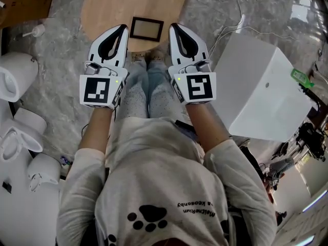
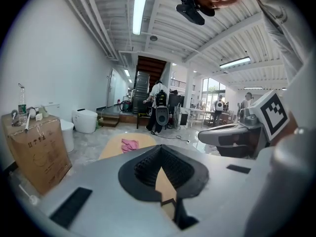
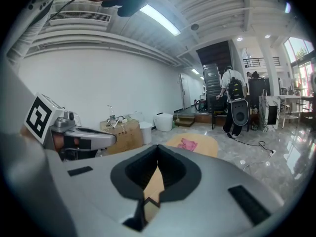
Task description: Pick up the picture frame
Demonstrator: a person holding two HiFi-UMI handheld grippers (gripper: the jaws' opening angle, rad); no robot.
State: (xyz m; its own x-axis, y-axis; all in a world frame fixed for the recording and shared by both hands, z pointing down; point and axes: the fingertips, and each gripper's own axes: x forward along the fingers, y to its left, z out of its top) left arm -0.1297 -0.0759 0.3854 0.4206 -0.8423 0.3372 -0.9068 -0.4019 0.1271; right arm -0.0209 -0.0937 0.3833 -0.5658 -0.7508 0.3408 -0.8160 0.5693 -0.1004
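Observation:
The picture frame (image 1: 146,28), dark-rimmed with a pale tan centre, lies flat on the near edge of a rounded wooden table (image 1: 113,6). In the head view it sits between the tips of my two grippers. My left gripper (image 1: 122,29) is just left of it and my right gripper (image 1: 175,28) just right, both above it, jaws shut with nothing held. In the left gripper view the closed jaws (image 2: 159,151) show only tan wood in the slit. The right gripper view (image 3: 156,152) shows the same. The frame is hidden in both gripper views.
A pink cloth (image 2: 130,144) lies on the table's far part. A large white box (image 1: 266,91) stands at right, with a cable (image 1: 230,27) on the marble floor. White toilets (image 1: 15,76) crowd the left. A cardboard box (image 2: 37,152) stands left of the table. People (image 2: 160,107) stand far back.

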